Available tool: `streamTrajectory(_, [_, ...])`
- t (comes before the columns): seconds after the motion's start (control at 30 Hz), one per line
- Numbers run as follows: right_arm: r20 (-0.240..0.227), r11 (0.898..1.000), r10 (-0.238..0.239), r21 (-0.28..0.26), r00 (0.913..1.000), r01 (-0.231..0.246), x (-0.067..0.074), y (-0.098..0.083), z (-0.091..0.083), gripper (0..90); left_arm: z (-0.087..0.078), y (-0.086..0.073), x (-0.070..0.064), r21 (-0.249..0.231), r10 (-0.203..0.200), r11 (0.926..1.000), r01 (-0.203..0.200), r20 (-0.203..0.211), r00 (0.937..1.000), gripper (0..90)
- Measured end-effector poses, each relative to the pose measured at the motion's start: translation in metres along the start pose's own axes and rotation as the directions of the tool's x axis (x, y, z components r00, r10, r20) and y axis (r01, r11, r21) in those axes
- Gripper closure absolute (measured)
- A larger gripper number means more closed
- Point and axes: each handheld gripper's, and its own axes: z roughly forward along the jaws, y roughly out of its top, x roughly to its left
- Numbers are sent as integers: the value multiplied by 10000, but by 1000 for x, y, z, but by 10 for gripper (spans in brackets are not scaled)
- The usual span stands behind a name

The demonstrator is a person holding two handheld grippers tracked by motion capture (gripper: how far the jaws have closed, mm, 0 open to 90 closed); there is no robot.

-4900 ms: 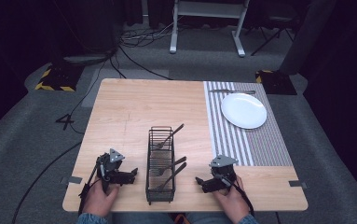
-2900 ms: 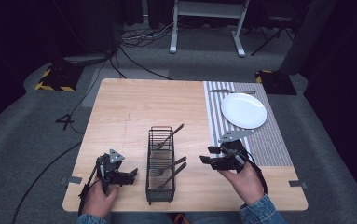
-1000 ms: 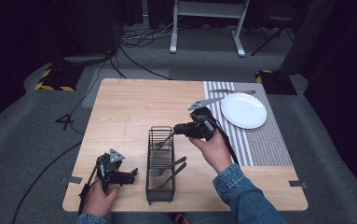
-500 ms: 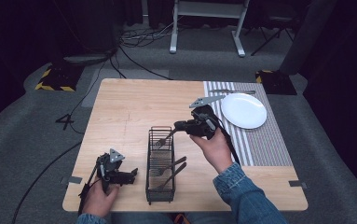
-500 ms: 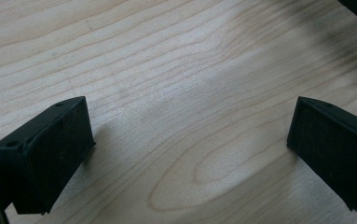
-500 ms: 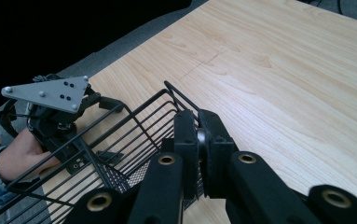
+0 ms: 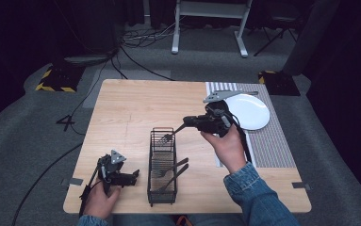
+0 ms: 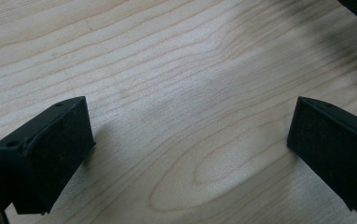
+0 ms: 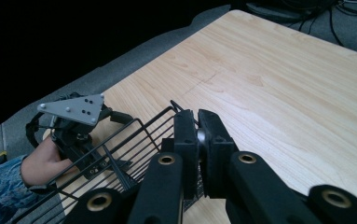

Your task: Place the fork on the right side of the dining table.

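A black wire basket (image 7: 161, 188) stands near the table's front edge, and two utensils (image 7: 171, 172) lie in its near half. A metal fork (image 7: 168, 138) slants over the basket's far end, tines low. My right gripper (image 7: 189, 125) is shut on the fork's handle and reaches in from the right. In the right gripper view the jaws (image 9: 198, 123) pinch a silvery bit of the fork (image 9: 201, 138) above the basket (image 9: 120, 149). My left gripper (image 7: 132, 175) rests on the table left of the basket. Its jaws (image 8: 185, 135) stand open over bare wood.
A white plate (image 7: 249, 110) sits on a striped placemat (image 7: 272, 141) at the right of the wooden table (image 7: 131, 108). My left gripper (image 9: 76, 126) and its hand lie beyond the basket in the right gripper view. Cables and a stand are on the floor behind.
My right gripper went from the front edge to the basket's far end, shut on the fork's handle and has risen slightly with it. My left gripper stayed put.
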Motion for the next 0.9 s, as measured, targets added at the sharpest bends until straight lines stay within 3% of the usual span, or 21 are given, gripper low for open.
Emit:
streamTrajectory(0.37, [4,9988,14,-484,10000,-13,0,4,-34,863,1,1,0,-39,-61,10000,61,-35,10000,4])
streamTrajectory(0.9, [790,9957,386,-867,9961,-317,-21,-3,-86,863,1,0,0,-32,-78,10000,78,-39,10000,4])
